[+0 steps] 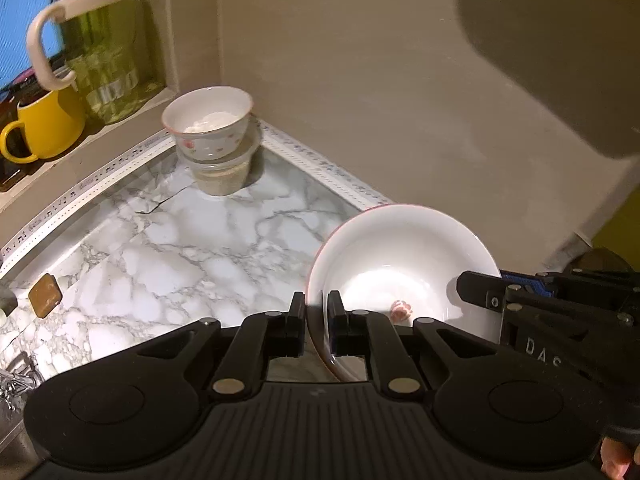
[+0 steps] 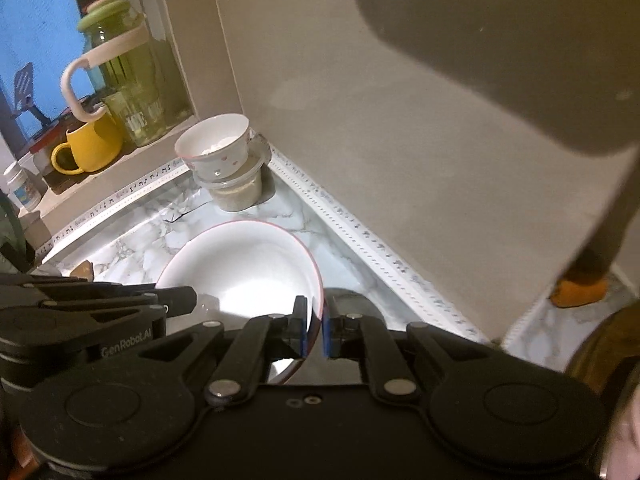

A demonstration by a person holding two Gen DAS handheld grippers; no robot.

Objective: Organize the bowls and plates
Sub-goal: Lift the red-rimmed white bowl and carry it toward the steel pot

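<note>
A large white bowl with a red rim (image 1: pixel 400 264) is held above the marble counter (image 1: pixel 168 264) by both grippers. My left gripper (image 1: pixel 316 320) is shut on its left rim. My right gripper (image 2: pixel 315 326) is shut on its right rim, and the bowl also shows in the right wrist view (image 2: pixel 244 268). The right gripper shows in the left wrist view (image 1: pixel 480 292), the left gripper in the right wrist view (image 2: pixel 176 296). A small floral bowl (image 1: pixel 208 124) sits on a clear plastic container (image 1: pixel 224 176) in the far corner.
A yellow mug (image 1: pixel 48 124) and a green glass jug (image 1: pixel 108 48) stand on the window ledge at the left. A wall (image 1: pixel 380 100) runs along the counter's right side. A small brown square (image 1: pixel 45 294) lies at the counter's left. An orange object (image 2: pixel 578 290) sits at the right.
</note>
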